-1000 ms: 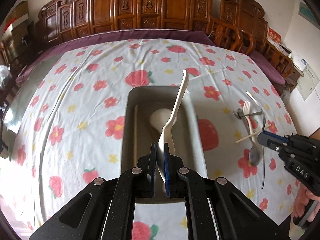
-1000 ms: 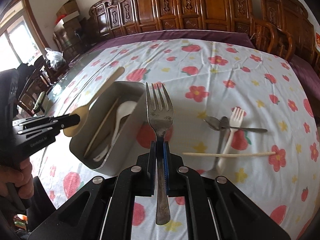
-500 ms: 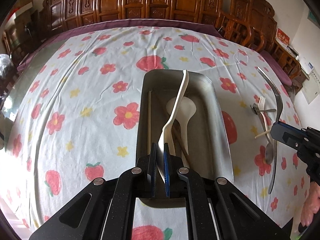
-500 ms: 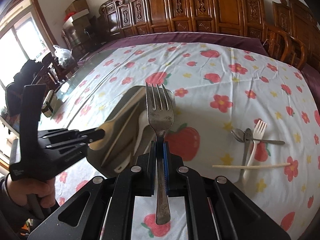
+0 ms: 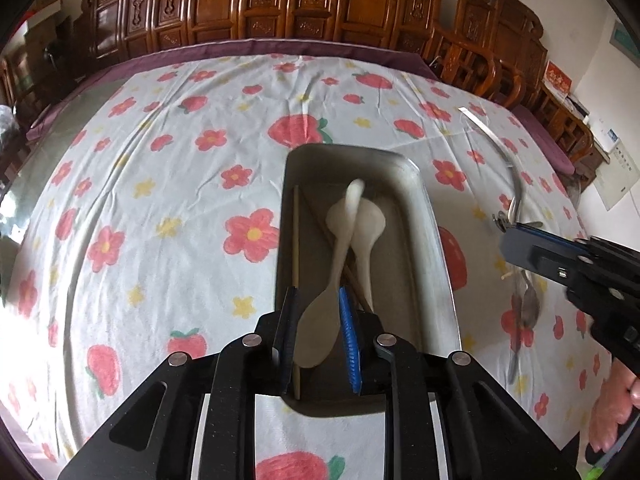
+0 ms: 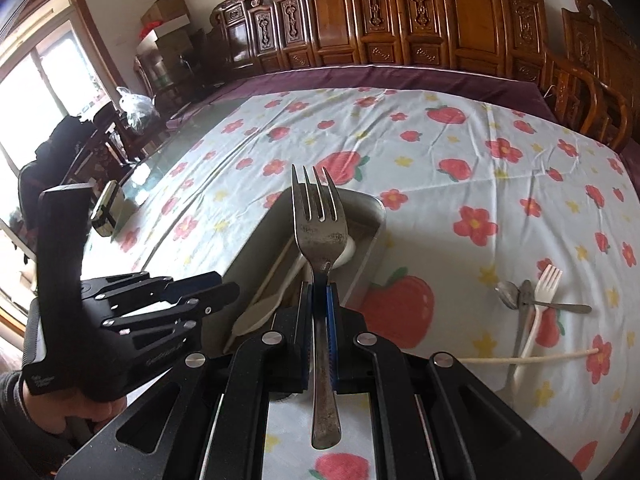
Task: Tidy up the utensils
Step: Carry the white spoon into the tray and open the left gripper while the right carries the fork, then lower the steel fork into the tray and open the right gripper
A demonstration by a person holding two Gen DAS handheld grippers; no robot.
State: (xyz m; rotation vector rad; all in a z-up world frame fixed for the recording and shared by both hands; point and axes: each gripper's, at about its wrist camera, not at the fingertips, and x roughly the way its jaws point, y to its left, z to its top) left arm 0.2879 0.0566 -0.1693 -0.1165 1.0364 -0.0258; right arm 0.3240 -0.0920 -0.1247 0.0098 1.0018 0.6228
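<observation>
Now my left jaws part over the tray, my right jaws clamp the fork.

My left gripper [image 5: 319, 334] has just been opening; the pale spoon [image 5: 316, 332] sits loose between its pads, bowl at the jaws, handle blurred and pointing into the metal tray [image 5: 430, 240], beside another white spoon [image 5: 370, 232] and a chopstick [image 5: 296, 240]. My right gripper [image 6: 319, 322] grips the steel fork [image 6: 319, 224] upright above the tray's near end. Further right on the flowered tabletop [image 6: 460, 160] lie a white plastic fork [image 6: 538, 312], a small metal spoon [image 6: 508, 294] and a chopstick [image 6: 532, 358].
</observation>
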